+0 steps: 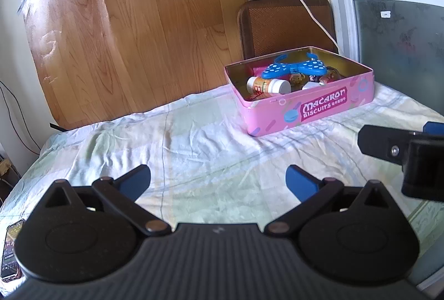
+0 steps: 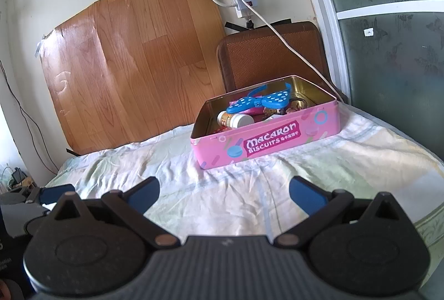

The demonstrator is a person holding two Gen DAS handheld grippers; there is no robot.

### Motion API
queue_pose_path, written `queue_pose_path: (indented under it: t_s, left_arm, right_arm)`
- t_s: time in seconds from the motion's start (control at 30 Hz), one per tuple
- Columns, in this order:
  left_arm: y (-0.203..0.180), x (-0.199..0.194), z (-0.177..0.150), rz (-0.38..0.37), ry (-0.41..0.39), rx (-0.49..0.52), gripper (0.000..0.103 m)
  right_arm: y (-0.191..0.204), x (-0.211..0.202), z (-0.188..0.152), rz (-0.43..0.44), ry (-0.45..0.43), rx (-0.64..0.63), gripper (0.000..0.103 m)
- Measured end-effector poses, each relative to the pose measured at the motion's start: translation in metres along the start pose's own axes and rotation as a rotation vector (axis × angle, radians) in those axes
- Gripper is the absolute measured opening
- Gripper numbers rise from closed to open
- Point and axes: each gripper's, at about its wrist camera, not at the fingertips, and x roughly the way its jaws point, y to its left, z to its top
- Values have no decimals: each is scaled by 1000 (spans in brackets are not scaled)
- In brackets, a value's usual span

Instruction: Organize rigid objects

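Ahead and to the right of your left gripper (image 1: 217, 182), a pink biscuit tin (image 1: 305, 108) sits open on the bed (image 1: 194, 139), near its far right corner, well apart from both sets of jaws. Your right gripper (image 2: 223, 193) faces the same tin (image 2: 266, 144) more squarely, with the box just right of centre in its view, which suggests the right hand is the nearer one. Both pairs of jaws stand spread wide and hold nothing. Inside the tin lie a blue dotted plastic piece (image 1: 294, 67) across the top, a white-capped bottle (image 1: 266, 85) on its side beneath it with its long axis roughly parallel to the tin's lettered front wall, and smaller items you cannot make out. No loose object shows on the sheet between you and the tin, so the sorting looks close to finished; any reach would go forward and right.
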Motion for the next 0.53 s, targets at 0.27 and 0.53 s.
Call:
queue_pose_path:
  t_s: [0.27, 0.53]
  left_arm:
    - [0, 2, -1, -5, 13, -1, 103]
    - [1, 2, -1, -33, 13, -11, 103]
  right_arm:
    - [3, 2, -4, -4, 8, 6, 103]
    - [4, 3, -4, -6, 10, 8, 103]
